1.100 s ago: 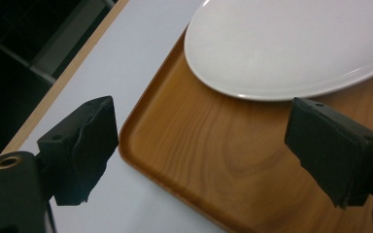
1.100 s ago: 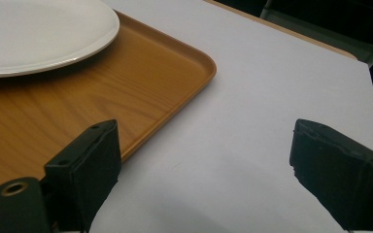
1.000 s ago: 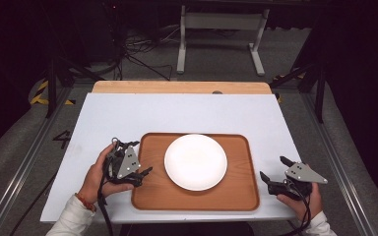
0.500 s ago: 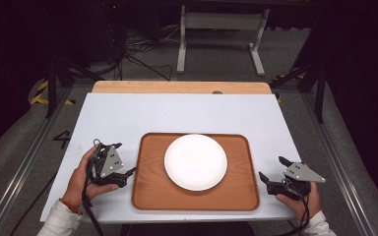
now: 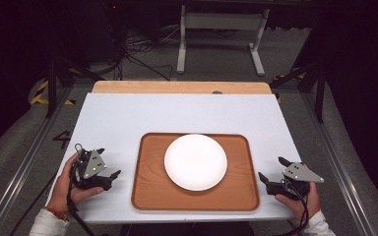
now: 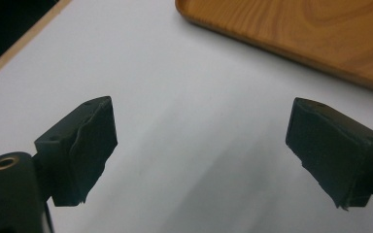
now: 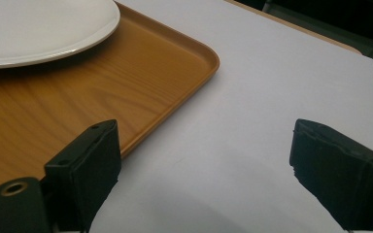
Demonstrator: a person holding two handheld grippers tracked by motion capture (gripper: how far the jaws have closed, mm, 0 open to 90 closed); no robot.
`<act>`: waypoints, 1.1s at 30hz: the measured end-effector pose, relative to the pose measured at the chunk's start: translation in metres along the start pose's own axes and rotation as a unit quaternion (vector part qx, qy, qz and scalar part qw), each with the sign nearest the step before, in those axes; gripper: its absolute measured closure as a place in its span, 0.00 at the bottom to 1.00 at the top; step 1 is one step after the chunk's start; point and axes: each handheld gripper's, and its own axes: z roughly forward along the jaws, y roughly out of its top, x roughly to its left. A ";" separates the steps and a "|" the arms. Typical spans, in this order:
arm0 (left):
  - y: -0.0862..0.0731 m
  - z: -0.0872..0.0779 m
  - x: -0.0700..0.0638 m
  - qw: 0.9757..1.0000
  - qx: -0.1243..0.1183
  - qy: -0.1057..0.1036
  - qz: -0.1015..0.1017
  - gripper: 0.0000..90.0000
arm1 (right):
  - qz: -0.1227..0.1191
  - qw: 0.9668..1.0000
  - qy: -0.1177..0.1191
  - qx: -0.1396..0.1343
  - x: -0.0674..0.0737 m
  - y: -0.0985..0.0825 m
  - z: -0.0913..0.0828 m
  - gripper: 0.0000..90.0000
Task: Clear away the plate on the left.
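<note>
My left claw [image 5: 109,162] sits spread wide, its two black jaws far apart with bare desk between them and nothing in its grip. In the left gripper view the same claw [image 6: 201,145] hovers low over the white desk surface [image 6: 184,87], and the near edge of the rectangular brown wooden tray [image 6: 320,29] crosses the top right corner, apart from both jaws. My right claw [image 5: 269,172] is just as wide open and holds nothing. In the right gripper view that claw [image 7: 204,165] has its left jaw in front of the tray's rounded corner [image 7: 175,63], though I cannot tell whether it touches the rim; the right jaw stands over bare desk.

The round white plate [image 5: 195,162] lies flat in the middle of the tray [image 5: 150,191], well apart from both claws, and the tray lies between them near my side of the desk [image 5: 177,113]. A strip of light wood [image 5: 182,87] runs along the far edge. Beyond it the room is dark, with a grey floor, tangled cables [image 5: 138,54] and a pale metal frame [image 5: 221,29].
</note>
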 end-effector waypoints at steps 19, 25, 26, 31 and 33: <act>-0.035 -0.018 -0.001 0.994 -0.014 -0.018 -0.103 0.13 | -0.010 1.000 0.006 -0.009 0.001 -0.001 -0.003 0.13; -0.032 -0.019 -0.001 0.995 -0.022 -0.020 -0.094 0.12 | -0.005 1.000 -0.001 -0.019 0.001 0.000 -0.010 0.13; -0.032 -0.019 -0.001 0.994 -0.028 -0.024 -0.101 0.12 | -0.004 1.000 -0.002 -0.020 0.000 0.001 -0.010 0.13; -0.030 -0.018 -0.002 0.995 -0.020 -0.021 -0.094 0.12 | -0.006 1.000 -0.003 -0.017 0.003 0.001 -0.012 0.13; -0.028 -0.018 -0.002 0.995 -0.021 -0.023 -0.094 0.12 | -0.004 1.000 -0.003 -0.020 0.003 0.002 -0.014 0.13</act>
